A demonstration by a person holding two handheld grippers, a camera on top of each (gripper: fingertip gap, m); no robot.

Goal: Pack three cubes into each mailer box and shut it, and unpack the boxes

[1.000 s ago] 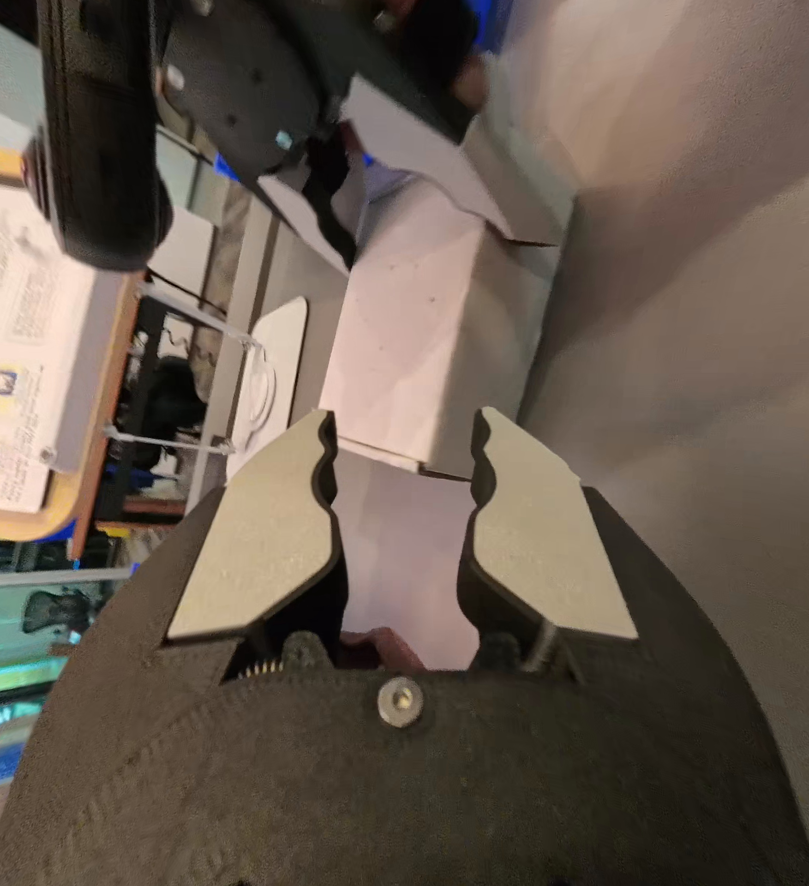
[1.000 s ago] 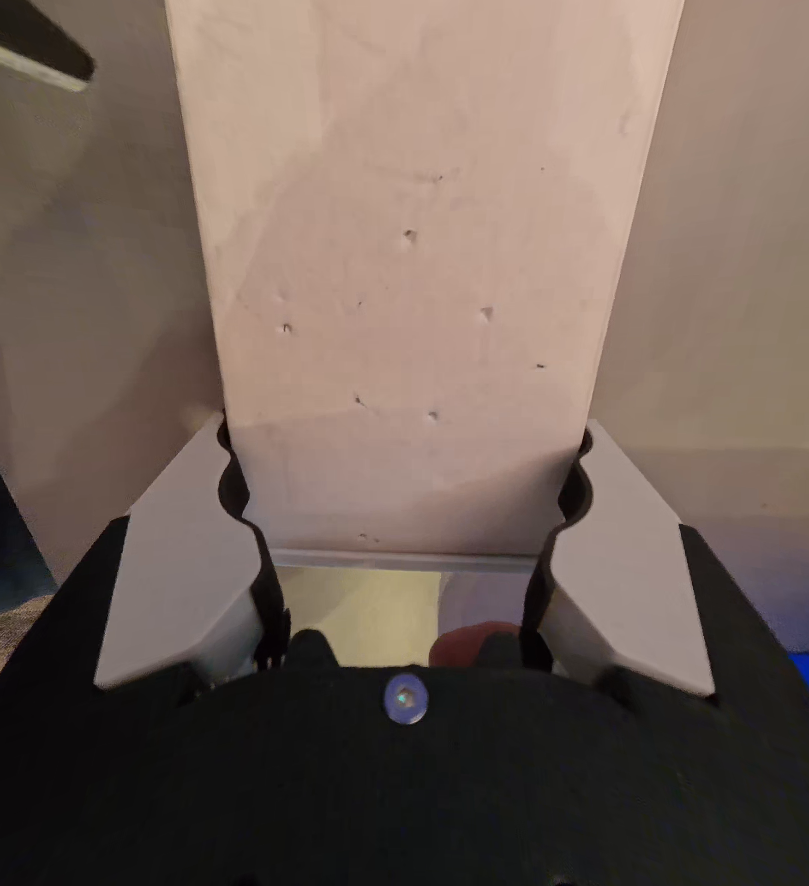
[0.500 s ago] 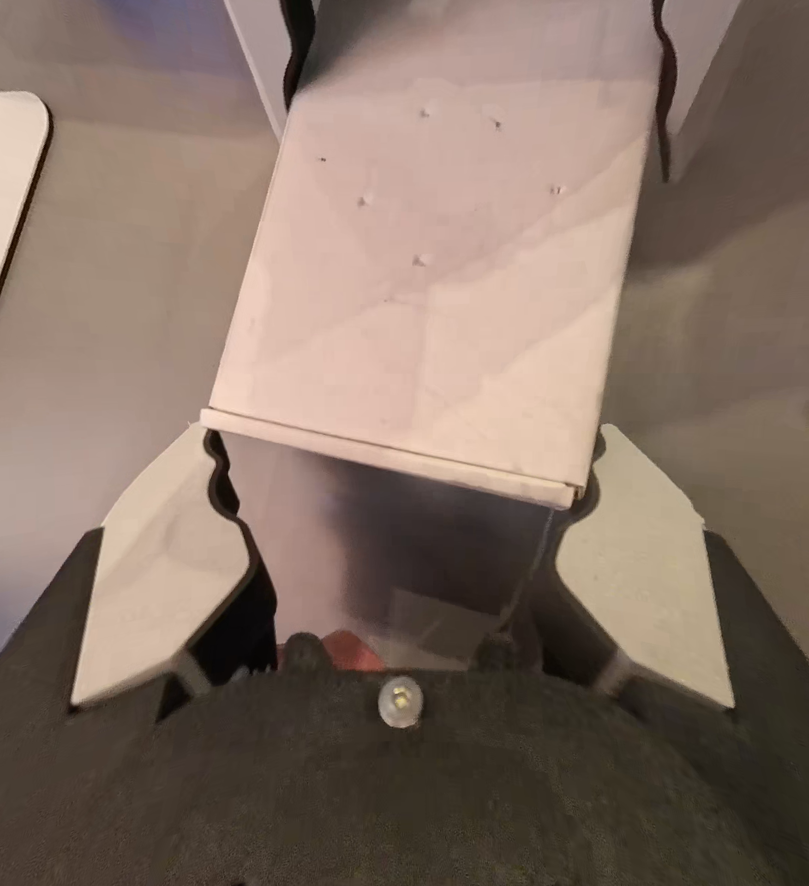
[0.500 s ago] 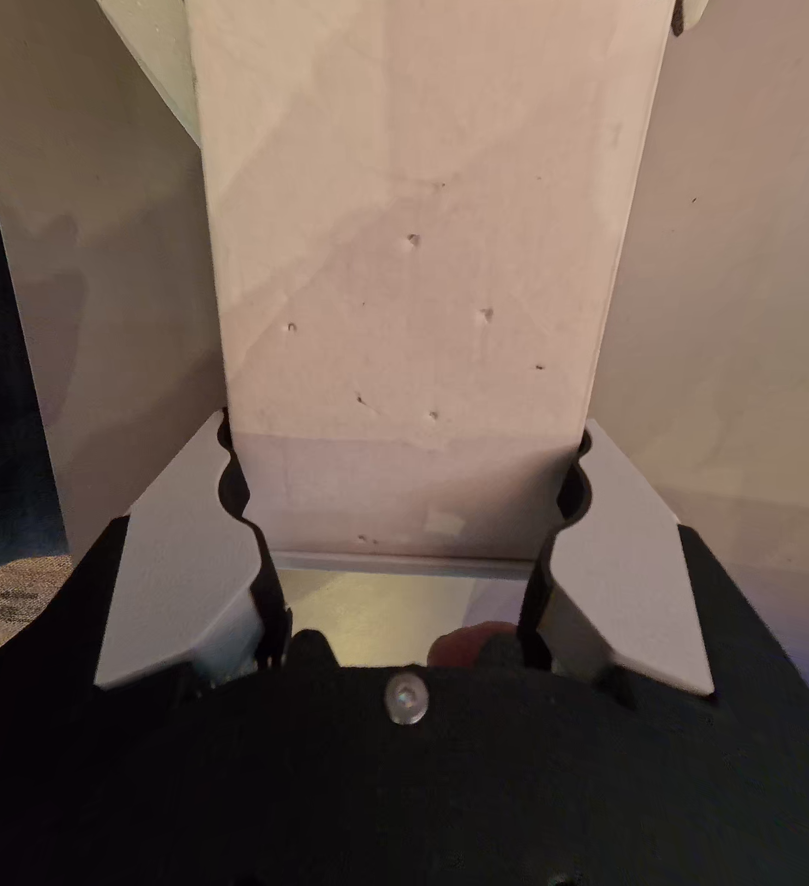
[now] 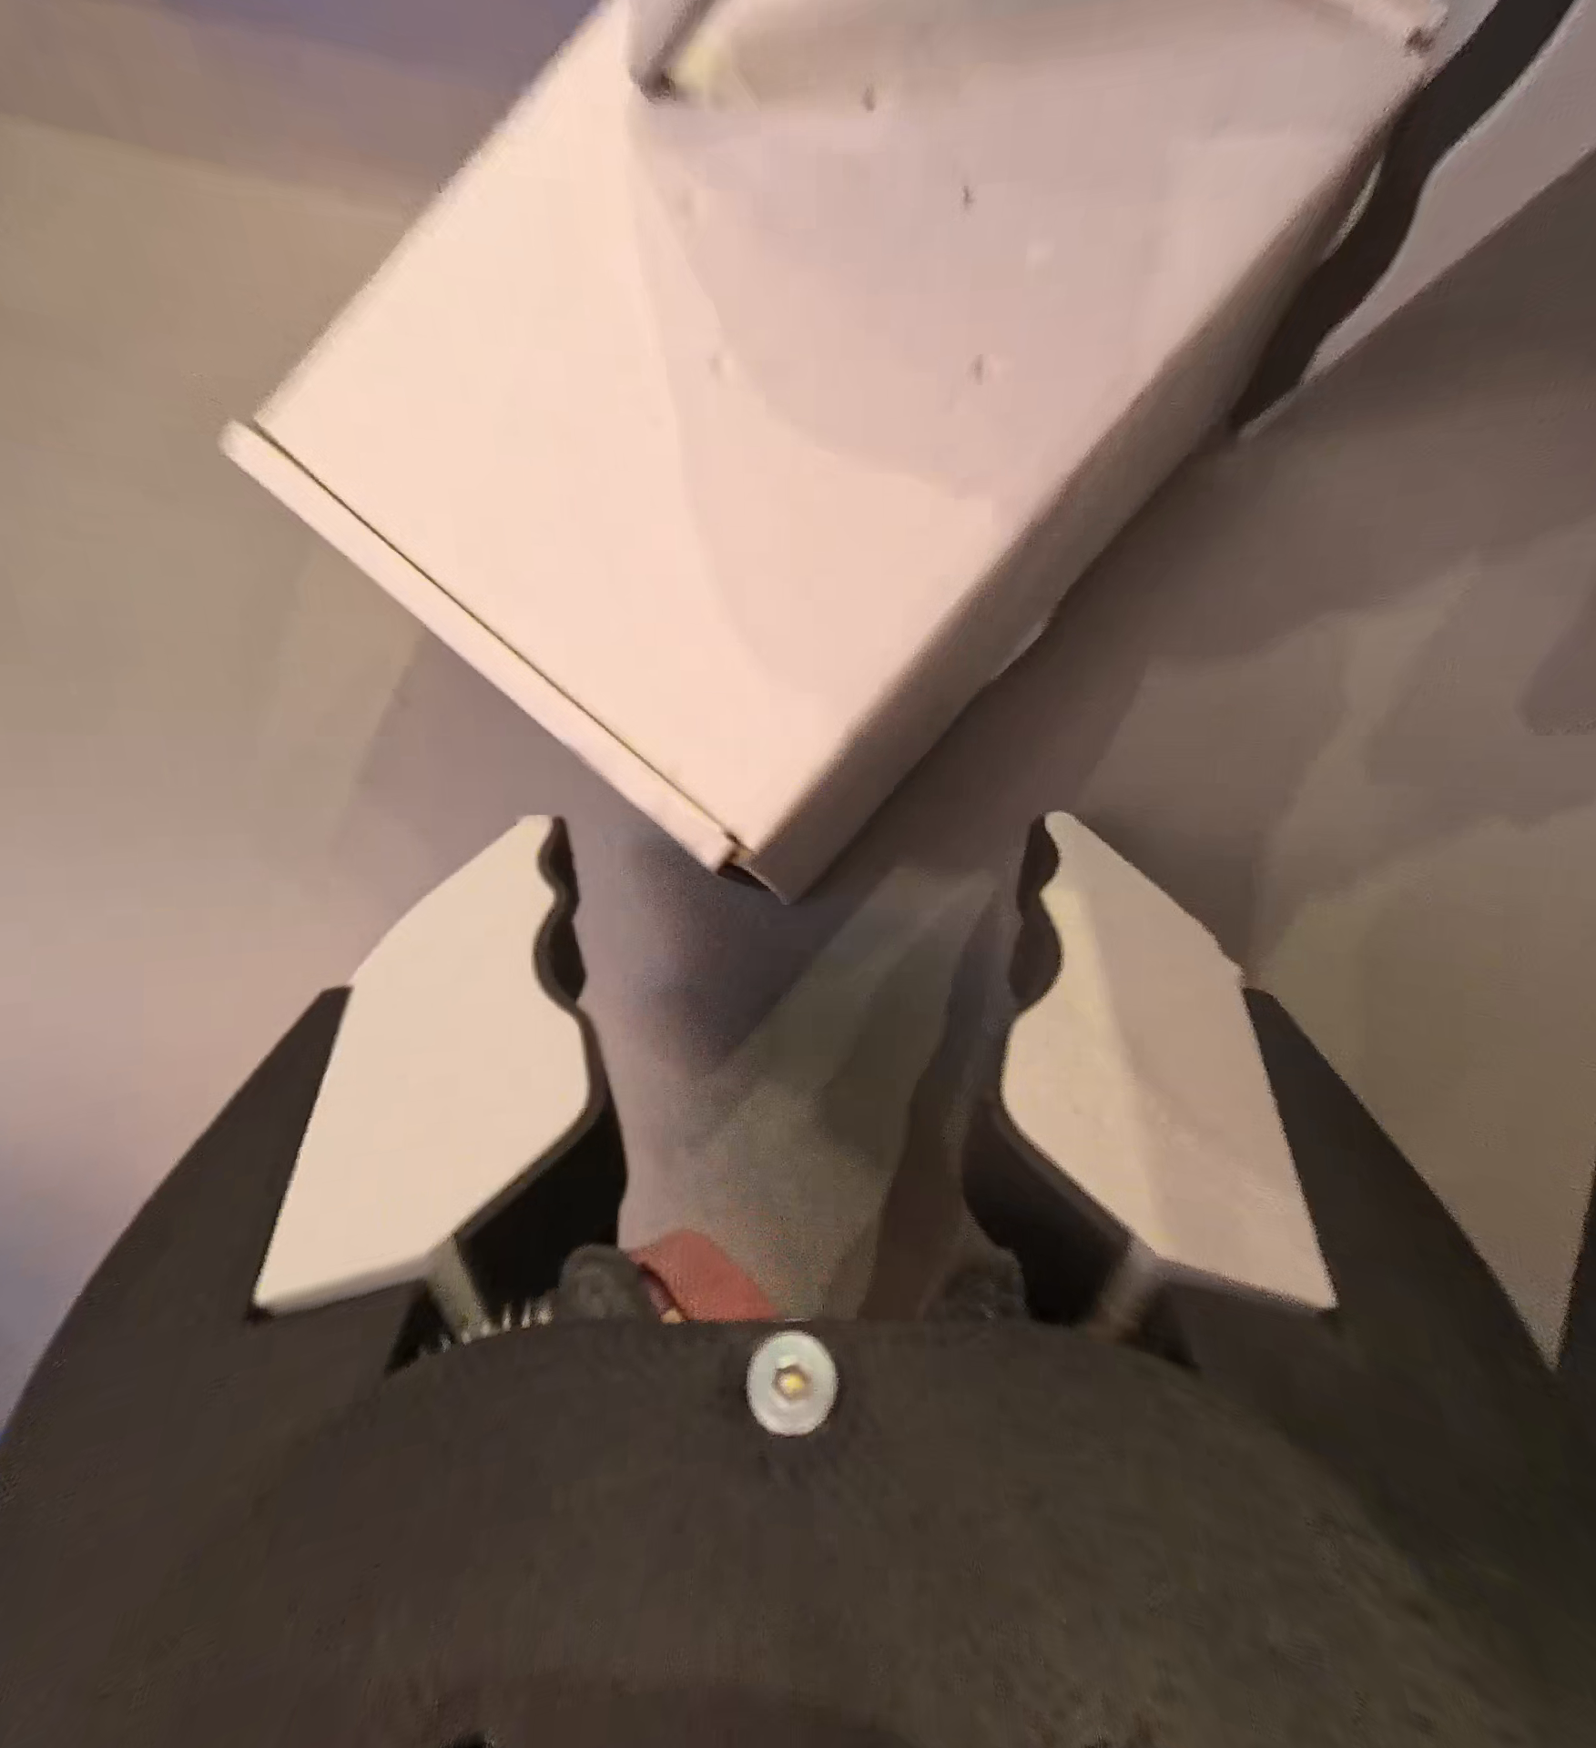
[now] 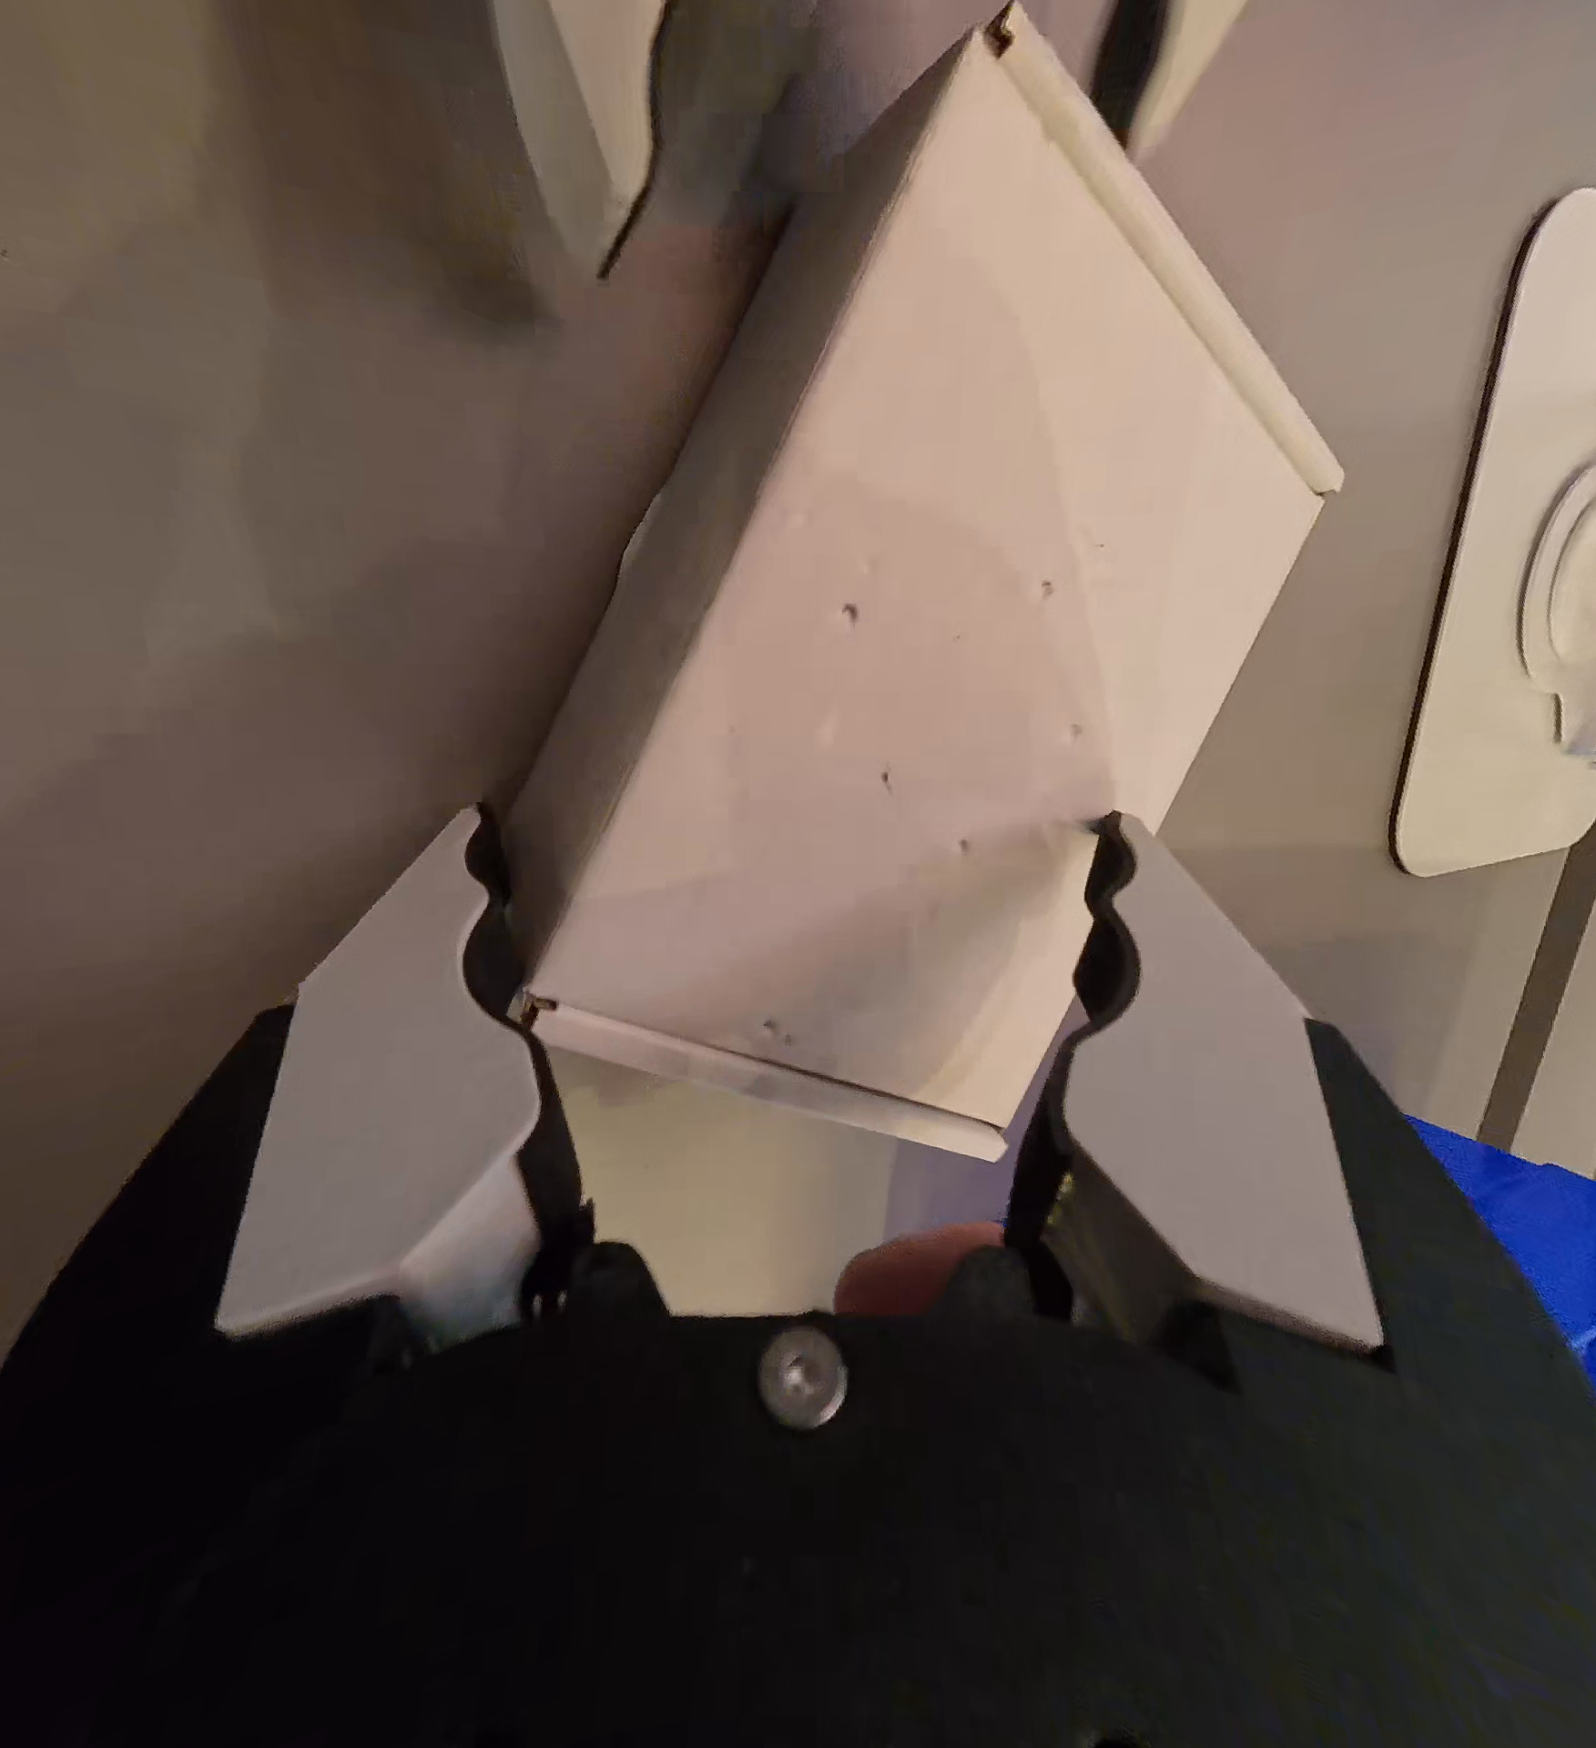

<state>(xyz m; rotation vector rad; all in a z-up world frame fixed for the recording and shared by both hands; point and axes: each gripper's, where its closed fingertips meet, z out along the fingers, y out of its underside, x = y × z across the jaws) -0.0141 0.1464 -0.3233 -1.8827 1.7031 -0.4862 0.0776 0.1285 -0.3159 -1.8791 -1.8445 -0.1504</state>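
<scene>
White cardboard fills the upper part of the left wrist view: one closed mailer box (image 5: 756, 454) lies on the grey table (image 5: 113, 662), turned at an angle so that one corner points toward the camera. The left gripper (image 5: 798, 856) stands with its two fingers (image 5: 453, 1069) clearly apart, and nothing is between them; the near corner of the box is just in front of the tips, and no contact is visible. At the top right of this view a dark finger of the other gripper touches the far end of the box. One small blue patch shows at the lower left edge. No cube can be seen in this view. In the right wrist view there is the same single box (image 6: 869, 662), lid shut, lying flat on the table (image 6: 207, 568) and again rotated. The right gripper (image 6: 789, 832) is spread wide around the near end of the box, and its two fingers (image 6: 396, 1040) lie against the two sides, so it has hold of the box. The two pale fingers of the left gripper show at the top edge, beyond the far corner. One white flat plate (image 6: 1550, 530) with a clear plastic fitting lies to the right, apart from the box. One blue object (image 6: 1569, 1267) shows at the right edge. Also here no cube is visible.
</scene>
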